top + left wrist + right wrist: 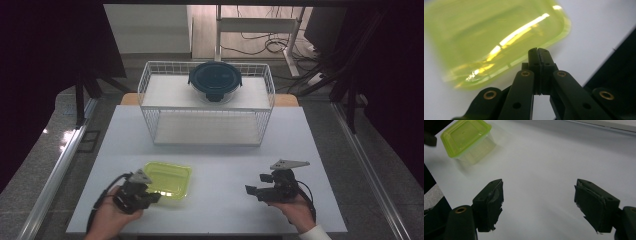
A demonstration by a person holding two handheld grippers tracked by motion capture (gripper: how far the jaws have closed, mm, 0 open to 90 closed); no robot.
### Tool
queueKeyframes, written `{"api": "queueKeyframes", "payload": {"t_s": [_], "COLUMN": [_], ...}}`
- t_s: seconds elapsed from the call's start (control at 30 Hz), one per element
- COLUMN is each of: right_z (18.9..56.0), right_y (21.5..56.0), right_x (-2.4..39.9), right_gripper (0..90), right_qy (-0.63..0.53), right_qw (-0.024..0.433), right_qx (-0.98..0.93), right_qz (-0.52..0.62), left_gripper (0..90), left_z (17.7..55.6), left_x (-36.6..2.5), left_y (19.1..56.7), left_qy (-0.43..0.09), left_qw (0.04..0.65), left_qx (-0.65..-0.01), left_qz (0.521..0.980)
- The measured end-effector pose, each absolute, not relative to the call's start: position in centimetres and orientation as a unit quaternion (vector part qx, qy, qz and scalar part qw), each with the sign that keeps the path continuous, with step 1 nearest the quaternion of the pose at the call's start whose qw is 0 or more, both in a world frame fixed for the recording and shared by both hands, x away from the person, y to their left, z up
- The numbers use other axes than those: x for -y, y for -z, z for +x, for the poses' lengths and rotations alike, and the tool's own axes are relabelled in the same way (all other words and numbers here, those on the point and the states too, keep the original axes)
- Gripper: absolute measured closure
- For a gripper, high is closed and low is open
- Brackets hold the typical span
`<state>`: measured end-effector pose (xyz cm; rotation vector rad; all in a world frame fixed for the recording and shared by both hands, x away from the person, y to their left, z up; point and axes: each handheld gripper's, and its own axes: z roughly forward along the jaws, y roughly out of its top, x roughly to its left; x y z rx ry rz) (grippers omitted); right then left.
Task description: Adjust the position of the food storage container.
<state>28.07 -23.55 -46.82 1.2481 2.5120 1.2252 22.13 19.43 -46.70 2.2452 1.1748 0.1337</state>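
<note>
At lower left, the closed left tool (153, 197) is touching the lime-lidded container (169, 178); the right tool (252, 190) is hovering open at lower right.

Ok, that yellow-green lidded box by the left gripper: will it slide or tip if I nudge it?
The box looks like thin, empty plastic, so probably light. On the smooth white table it would likely slide. It sits low and wide, so tipping seems unlikely.

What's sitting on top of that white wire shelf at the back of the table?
On the white wire shelf's upper level sits a round clear container with a dark blue clip lid. The lid hides whatever is inside. The lower level looks bare.
</note>
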Motion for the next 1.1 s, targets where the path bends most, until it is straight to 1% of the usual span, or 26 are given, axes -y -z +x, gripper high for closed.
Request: {"api": "queueKeyframes", "payload": {"t_s": [0.07,0.17,0.27,0.4,0.53,0.7,0.83,1.1], "right_z": [28.1,28.1,28.1,28.1,28.1,28.1,28.1,28.2], "right_y": [46.9,46.8,46.9,46.8,46.9,46.9,46.9,46.8], "right_x": [23.5,23.5,23.5,23.5,23.5,23.5,23.5,23.6], "right_gripper": [22.9,22.9,22.9,22.9,22.9,22.9,22.9,23.0], "right_qy": [-0.399,-0.399,-0.398,-0.398,-0.397,-0.397,-0.397,-0.398], "right_qw": [0.041,0.041,0.042,0.043,0.043,0.044,0.044,0.043], "right_qx": [-0.820,-0.820,-0.820,-0.820,-0.821,-0.821,-0.821,-0.820], "right_qz": [0.407,0.408,0.408,0.409,0.408,0.409,0.409,0.410], "left_gripper": [90.0,90.0,90.0,90.0,90.0,90.0,90.0,90.0], "left_z": [22.5,23.1,24.2,25.4,26.6,27.2,27.1,27.0], "left_x": [-21.0,-22.4,-23.8,-25.2,-26.0,-25.6,-24.6,-22.7], "left_y": [46.2,46.0,46.6,47.6,49.0,49.9,50.0,50.5], "left_qy": [-0.048,-0.078,-0.071,-0.087,-0.084,-0.072,-0.072,-0.048], "left_qw": [0.311,0.296,0.293,0.268,0.244,0.232,0.228,0.235], "left_qx": [-0.460,-0.475,-0.499,-0.522,-0.537,-0.535,-0.528,-0.513], "left_qz": [0.830,0.825,0.813,0.805,0.803,0.809,0.815,0.824]}}
